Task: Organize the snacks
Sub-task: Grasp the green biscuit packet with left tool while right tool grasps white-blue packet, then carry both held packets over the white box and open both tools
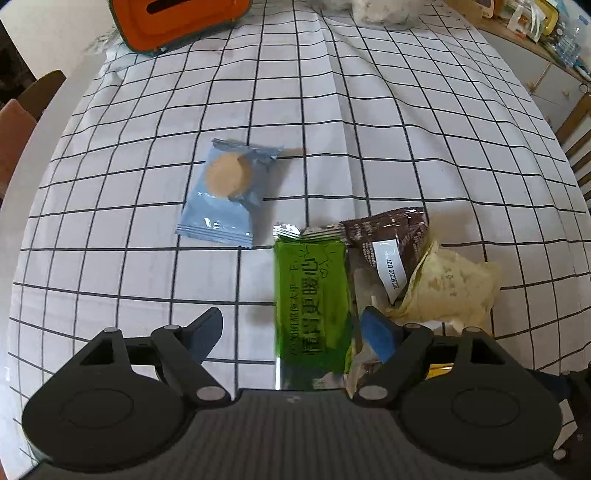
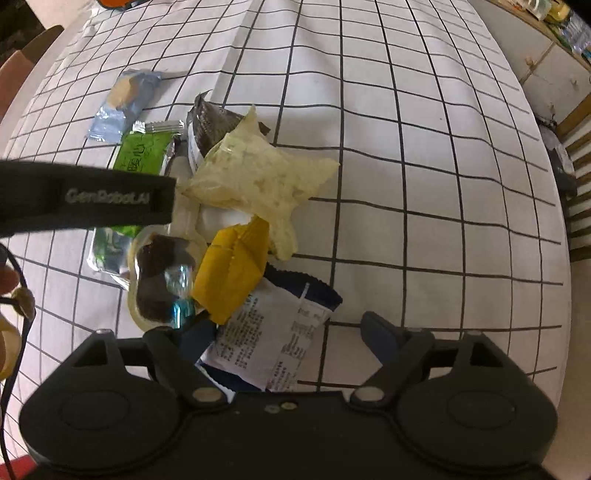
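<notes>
Covering the surface (image 1: 369, 110) is a white cloth ruled in black squares, with an orange container (image 1: 177, 22) at its far edge. Two hand-held tools work over it: the left gripper (image 1: 295, 332) hangs low with its fingers released and spread to either side of the green packet (image 1: 312, 295), touching nothing that I can confirm; the right gripper (image 2: 288, 332) likewise stands open, above the white-and-navy sachet (image 2: 273, 332). The snacks lie in a loose heap near the front: a pale crumpled bag (image 2: 255, 177), a brown packet (image 1: 391, 240), a yellow wrapper (image 2: 232, 273) and a clear-wrapped dark sweet (image 2: 159, 280), overlapping one another. A blue biscuit packet (image 1: 225, 195) lies just apart from the heap. Sorting appears to be at an early stage, nothing yet visibly grouped. Judged next: the left fingers must close squarely on the green packet's long edges without catching the brown packet that touches it.
</notes>
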Motion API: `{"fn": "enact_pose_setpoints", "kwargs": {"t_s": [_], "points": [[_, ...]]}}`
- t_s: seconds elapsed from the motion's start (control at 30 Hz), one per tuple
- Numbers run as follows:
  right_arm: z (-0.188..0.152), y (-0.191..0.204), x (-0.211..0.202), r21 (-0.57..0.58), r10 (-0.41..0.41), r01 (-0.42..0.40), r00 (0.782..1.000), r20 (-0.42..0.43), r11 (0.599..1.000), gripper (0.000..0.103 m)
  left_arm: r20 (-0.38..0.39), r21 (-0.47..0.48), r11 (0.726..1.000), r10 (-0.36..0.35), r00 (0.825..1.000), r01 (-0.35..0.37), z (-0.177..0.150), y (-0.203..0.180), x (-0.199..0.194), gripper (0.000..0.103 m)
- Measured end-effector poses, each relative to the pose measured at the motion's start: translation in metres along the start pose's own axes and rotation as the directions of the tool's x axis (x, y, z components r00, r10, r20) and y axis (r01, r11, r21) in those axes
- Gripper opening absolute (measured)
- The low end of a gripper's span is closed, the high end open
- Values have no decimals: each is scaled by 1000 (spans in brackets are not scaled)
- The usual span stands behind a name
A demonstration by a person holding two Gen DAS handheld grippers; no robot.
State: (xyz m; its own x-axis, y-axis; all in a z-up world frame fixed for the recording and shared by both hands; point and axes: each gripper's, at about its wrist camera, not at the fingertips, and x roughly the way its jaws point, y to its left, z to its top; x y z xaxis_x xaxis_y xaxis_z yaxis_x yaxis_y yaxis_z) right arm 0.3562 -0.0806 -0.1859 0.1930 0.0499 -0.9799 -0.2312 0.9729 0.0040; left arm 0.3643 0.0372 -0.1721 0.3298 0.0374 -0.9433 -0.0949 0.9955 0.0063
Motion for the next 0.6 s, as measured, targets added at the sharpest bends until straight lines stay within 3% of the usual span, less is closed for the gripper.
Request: {"fn": "enact_pose_setpoints", "kwargs": {"t_s": [0.13,0.23,0.33,0.4,0.47,0.6], "points": [[-4,-1,-4,-24,-21,21,1000,12,999,75,-30,9,1000,22,999,-22,-2,-2,7,84],[-6,-2,-7,-37,-19,20,999,26,999,64,-32,-26,1000,-4,999,4,-2,4,7,81],[-8,-5,-11,-35,-18,19,999,38,999,51,-19,-37,999,-5,1000,4,-3,9,4,65],[-11,-9,-15,-30,-14,16,999,44,999,49,-14,-39,999,-6,1000,6,-3,12,2,49],[-19,-17,-21,-21,-1,2,999,53,1000,47,-12,-46,999,-6,1000,5,-3,16,0,42],[-23,-25,-27,-7,14,-14,998,63,1000,45,-13,-81,996,-26,1000,25,-4,27,-1,42]]}}
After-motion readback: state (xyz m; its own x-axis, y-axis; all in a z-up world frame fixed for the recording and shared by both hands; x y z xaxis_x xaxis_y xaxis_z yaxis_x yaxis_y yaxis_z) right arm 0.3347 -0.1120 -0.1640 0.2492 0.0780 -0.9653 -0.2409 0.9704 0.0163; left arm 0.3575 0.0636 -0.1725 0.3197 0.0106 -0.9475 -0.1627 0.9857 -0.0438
